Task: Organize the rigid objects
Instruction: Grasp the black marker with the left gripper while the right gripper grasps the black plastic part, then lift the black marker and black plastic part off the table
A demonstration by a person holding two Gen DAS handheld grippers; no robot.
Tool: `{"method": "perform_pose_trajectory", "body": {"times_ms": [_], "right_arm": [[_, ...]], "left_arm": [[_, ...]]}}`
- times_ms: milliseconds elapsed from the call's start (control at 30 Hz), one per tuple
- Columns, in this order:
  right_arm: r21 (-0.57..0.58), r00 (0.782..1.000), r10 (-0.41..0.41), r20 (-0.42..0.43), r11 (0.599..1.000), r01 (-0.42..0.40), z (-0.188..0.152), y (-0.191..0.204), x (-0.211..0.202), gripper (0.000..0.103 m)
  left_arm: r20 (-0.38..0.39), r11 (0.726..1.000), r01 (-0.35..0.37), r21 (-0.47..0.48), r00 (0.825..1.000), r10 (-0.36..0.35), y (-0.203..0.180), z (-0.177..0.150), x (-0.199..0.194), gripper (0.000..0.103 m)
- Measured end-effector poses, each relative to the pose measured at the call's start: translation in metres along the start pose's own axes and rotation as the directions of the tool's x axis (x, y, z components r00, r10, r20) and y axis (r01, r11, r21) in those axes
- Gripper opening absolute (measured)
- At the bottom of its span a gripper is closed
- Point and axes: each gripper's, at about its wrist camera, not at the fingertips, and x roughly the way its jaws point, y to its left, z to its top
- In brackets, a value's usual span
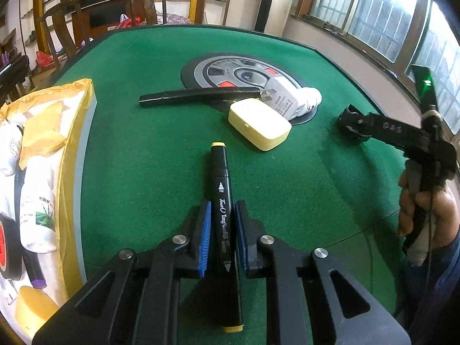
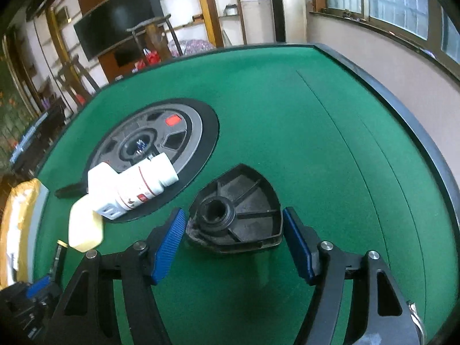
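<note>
A black marker with yellow end caps (image 1: 222, 201) is clamped lengthwise between the blue pads of my left gripper (image 1: 222, 210), which is shut on it just above the green felt. My right gripper (image 2: 234, 221) stands open around a black triangular plastic part (image 2: 244, 201) that lies on the felt; each pad sits close beside an edge with a thin gap. In the left wrist view the right gripper (image 1: 352, 126) is at the far right, held by a hand (image 1: 419, 210). A pale yellow case (image 1: 258, 123), a white plug adapter (image 1: 283, 100), a white bottle (image 1: 312, 97) and a long black stick (image 1: 198, 95) lie mid-table.
A box lined with yellow cloth (image 1: 83, 120) at the left table edge holds bottles, a tape roll and other items. A round grey panel (image 2: 172, 132) sits in the table centre. The raised black table rim (image 2: 402, 115) curves along the right; chairs stand beyond the far edge.
</note>
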Motion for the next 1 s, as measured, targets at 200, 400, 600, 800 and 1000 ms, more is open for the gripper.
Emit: {"method": "perform_pose_trajectory", "body": {"times_ms": [200, 400, 600, 800, 1000], "right_arm": [[-0.029, 0.994, 0.106, 0.041, 0.994, -0.105, -0.005, 0.018, -0.017, 0.063], [-0.110, 0.984, 0.169, 0.057, 0.981, -0.163, -0.012, 0.045, -0.025, 0.063], [-0.148, 0.981, 0.190, 0.048, 0.972, -0.181, -0.019, 0.059, -0.023, 0.063], [-0.185, 0.975, 0.214, 0.063, 0.962, -0.200, -0.023, 0.068, -0.027, 0.063], [-0.232, 0.971, 0.227, 0.079, 0.951, -0.204, -0.029, 0.080, -0.030, 0.063]], "left_arm": [[-0.001, 1.000, -0.021, 0.019, 1.000, 0.021, -0.004, 0.001, 0.001, 0.013], [0.000, 0.997, -0.069, 0.043, 0.998, 0.069, -0.011, 0.001, 0.003, 0.013], [0.001, 0.992, -0.102, 0.071, 0.995, 0.102, -0.018, 0.001, 0.004, 0.013], [0.001, 0.990, -0.113, 0.080, 0.994, 0.114, -0.019, 0.000, 0.004, 0.013], [0.001, 0.991, -0.116, 0.066, 0.993, 0.116, -0.019, 0.001, 0.005, 0.013]]}}
